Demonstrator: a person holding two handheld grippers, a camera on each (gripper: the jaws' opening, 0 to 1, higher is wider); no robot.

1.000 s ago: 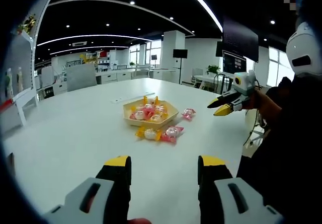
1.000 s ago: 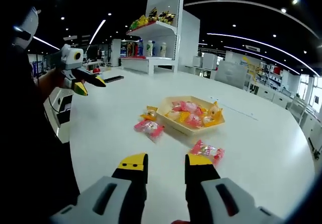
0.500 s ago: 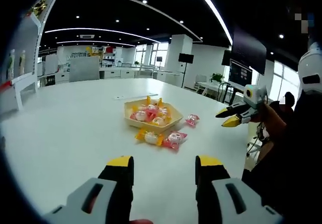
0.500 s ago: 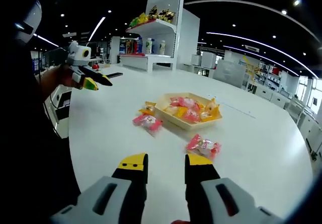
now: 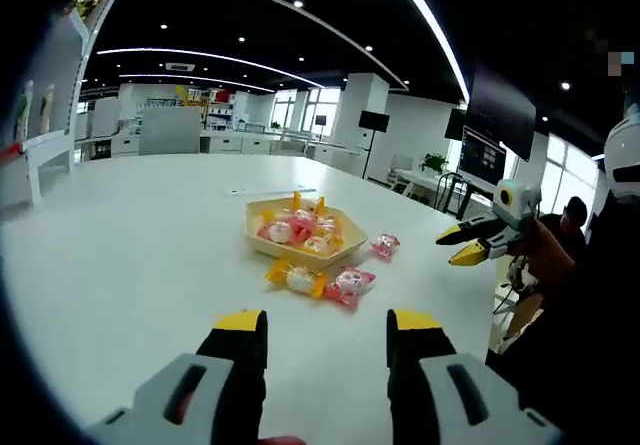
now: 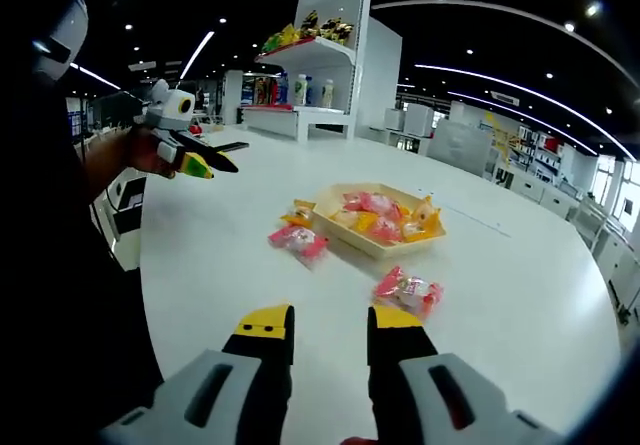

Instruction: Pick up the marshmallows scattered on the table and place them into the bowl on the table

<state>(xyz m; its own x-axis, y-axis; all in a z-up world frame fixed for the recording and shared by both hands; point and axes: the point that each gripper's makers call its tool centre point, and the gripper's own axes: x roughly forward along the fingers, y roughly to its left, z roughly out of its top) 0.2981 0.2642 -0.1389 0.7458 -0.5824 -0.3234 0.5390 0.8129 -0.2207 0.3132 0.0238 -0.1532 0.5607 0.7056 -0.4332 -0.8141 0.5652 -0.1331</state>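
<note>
We hold both grippers, left (image 5: pixel 325 330) and right (image 6: pixel 330 325), level above the counter (image 5: pixel 120 255), fingers released, bowl (image 5: pixel 305 235) and marshmallows (image 6: pixel 405 290) ahead.

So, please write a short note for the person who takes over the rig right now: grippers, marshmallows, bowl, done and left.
Left gripper: open, empty, above the table.
Right gripper: open, empty.
Bowl: mid-table, already holding several wrapped marshmallows.
Loose on the table: a pink marshmallow nearest the right gripper, another pink one and a yellow one beside the bowl.
Left to do: pick up these three and put them in the bowl.
</note>
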